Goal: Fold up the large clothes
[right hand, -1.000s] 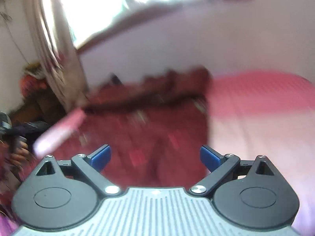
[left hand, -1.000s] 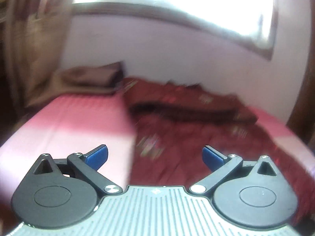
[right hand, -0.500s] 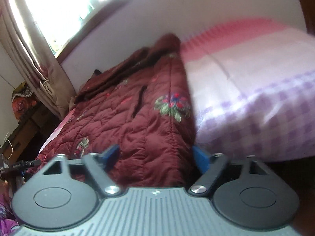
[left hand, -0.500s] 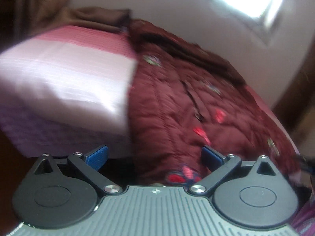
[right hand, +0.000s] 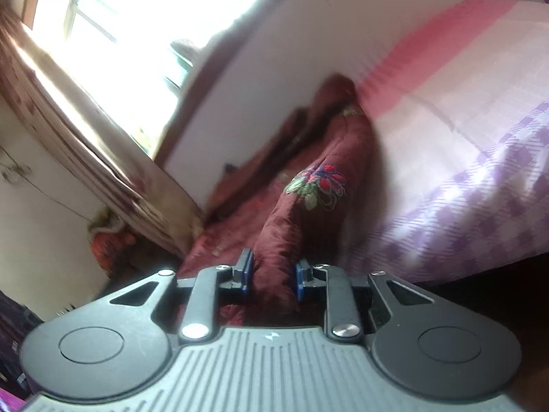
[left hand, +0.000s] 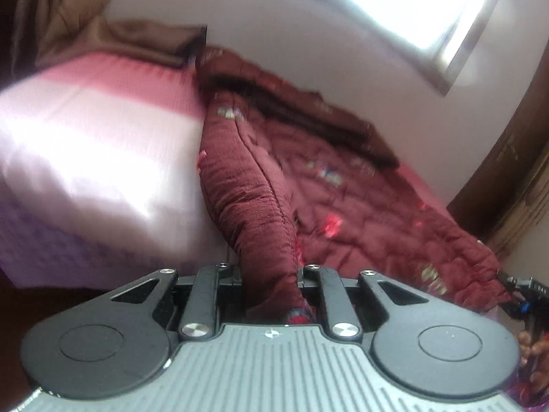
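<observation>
1. Left wrist view: half a second before, my left gripper point(left hand: 269, 274) stood wide open short of the hem; it had since closed on the quilted maroon coat point(left hand: 360, 199), bunched at lower centre. The coat ran toward the upper middle of the bed point(left hand: 85, 144); open sheet lay at left.

2. Right wrist view: my right gripper point(right hand: 271, 274) had likewise pinched the coat's other corner point(right hand: 291, 226). Both corners were held, so I judged the fold could begin; free bed lay at right.
</observation>
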Demonstrator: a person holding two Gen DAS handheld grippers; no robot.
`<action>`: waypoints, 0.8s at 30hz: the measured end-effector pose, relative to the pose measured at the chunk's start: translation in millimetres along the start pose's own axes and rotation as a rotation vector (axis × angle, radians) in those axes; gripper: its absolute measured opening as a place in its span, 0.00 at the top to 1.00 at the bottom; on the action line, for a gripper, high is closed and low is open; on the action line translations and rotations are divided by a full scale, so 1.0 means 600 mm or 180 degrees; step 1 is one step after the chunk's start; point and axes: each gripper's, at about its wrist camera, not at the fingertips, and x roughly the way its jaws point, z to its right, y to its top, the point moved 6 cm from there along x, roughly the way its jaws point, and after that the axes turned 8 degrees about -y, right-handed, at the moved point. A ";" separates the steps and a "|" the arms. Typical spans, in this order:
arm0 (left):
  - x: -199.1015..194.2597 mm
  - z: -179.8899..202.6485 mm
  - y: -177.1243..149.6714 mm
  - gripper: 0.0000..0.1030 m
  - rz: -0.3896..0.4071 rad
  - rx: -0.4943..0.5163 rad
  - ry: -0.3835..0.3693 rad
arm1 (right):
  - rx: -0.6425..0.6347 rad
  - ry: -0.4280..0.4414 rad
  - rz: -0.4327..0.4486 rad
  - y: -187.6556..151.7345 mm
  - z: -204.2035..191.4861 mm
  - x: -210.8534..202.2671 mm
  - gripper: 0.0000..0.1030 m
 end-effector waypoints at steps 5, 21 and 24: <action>-0.033 0.016 0.011 0.83 0.0115 -0.0102 0.0003 | 0.0129 0.0221 0.0204 -0.005 -0.026 -0.047 0.88; -0.030 -0.046 -0.020 0.03 0.0355 0.0170 0.0293 | 0.0009 -0.0822 0.0098 0.000 0.093 -0.056 0.00; -0.019 -0.083 -0.024 0.01 0.0211 -0.0098 0.0229 | 0.0151 -0.0758 -0.0024 -0.015 0.116 -0.035 0.00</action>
